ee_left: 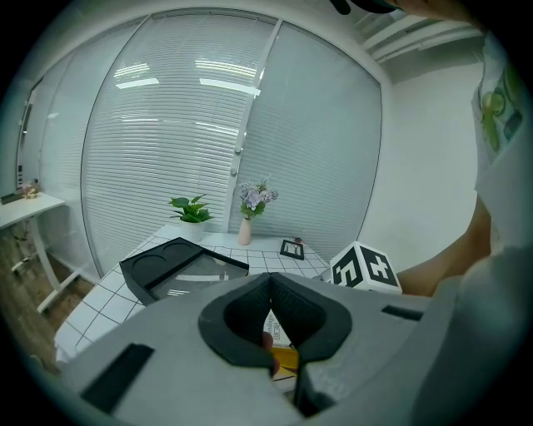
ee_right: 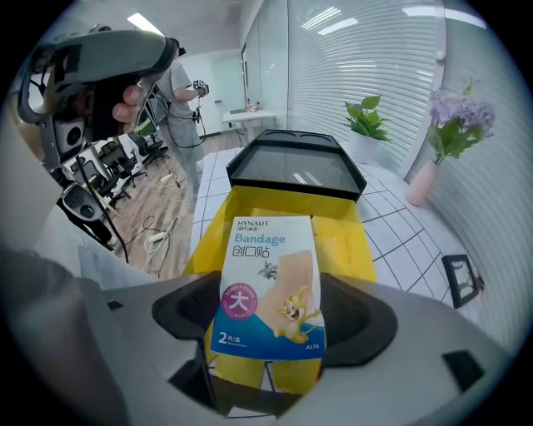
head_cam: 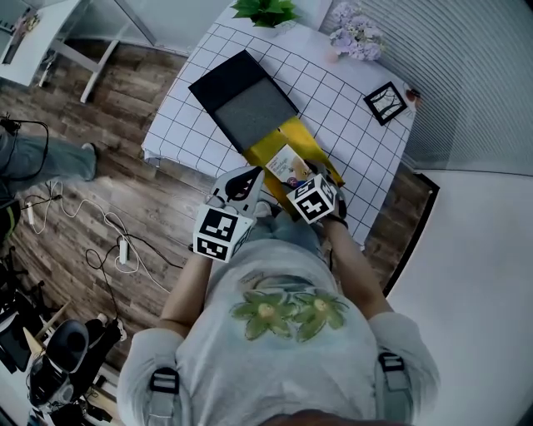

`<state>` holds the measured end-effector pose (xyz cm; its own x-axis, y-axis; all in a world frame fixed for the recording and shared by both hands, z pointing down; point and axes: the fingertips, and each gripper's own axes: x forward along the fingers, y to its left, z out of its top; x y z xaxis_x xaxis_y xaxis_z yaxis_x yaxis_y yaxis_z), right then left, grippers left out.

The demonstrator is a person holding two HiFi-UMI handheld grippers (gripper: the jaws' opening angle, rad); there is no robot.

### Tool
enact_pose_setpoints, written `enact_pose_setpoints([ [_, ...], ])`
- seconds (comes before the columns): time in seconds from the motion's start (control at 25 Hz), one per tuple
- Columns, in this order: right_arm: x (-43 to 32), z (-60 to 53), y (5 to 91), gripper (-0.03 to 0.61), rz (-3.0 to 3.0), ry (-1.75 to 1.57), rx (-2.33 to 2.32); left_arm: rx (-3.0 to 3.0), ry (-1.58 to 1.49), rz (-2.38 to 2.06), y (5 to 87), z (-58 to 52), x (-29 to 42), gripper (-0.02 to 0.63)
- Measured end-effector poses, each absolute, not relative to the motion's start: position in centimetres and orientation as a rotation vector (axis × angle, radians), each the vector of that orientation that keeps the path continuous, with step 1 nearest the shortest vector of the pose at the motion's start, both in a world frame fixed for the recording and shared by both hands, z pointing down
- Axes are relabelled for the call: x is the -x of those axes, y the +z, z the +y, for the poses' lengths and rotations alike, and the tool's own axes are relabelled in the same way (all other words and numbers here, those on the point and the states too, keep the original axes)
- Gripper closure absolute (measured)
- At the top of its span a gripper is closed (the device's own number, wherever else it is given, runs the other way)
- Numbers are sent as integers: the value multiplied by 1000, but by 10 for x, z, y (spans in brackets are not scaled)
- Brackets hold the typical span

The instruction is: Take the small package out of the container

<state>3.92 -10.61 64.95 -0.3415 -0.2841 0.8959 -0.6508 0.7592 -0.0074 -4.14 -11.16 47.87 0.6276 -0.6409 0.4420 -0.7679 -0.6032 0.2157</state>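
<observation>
The small package (ee_right: 271, 287), a white and blue bandage box with cartoon print, stands upright between the jaws of my right gripper (ee_right: 271, 309), which is shut on it. It hangs just above the open yellow container (ee_right: 283, 204). In the head view the package (head_cam: 289, 165) sits over the near end of the yellow container (head_cam: 268, 143), with the right gripper (head_cam: 298, 179) behind it. My left gripper (head_cam: 244, 181) hovers at the container's near left corner. Its jaws meet at the tips in the left gripper view (ee_left: 269, 283), and I see nothing between them.
A black tray (head_cam: 241, 96) lies beyond the yellow container on the grid-patterned table (head_cam: 350, 133). A potted plant (head_cam: 266, 10), a flower vase (head_cam: 356, 37) and a small framed picture (head_cam: 385, 102) stand at the far side. Cables (head_cam: 117, 250) trail on the wooden floor at left.
</observation>
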Motion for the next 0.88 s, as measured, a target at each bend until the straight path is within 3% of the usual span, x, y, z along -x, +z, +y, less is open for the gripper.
enact_pose_setpoints([
  [0.88, -45, -103, 619, 225, -1981, 438, -716, -2476, 457, -1116, 477, -114, 35, 607],
])
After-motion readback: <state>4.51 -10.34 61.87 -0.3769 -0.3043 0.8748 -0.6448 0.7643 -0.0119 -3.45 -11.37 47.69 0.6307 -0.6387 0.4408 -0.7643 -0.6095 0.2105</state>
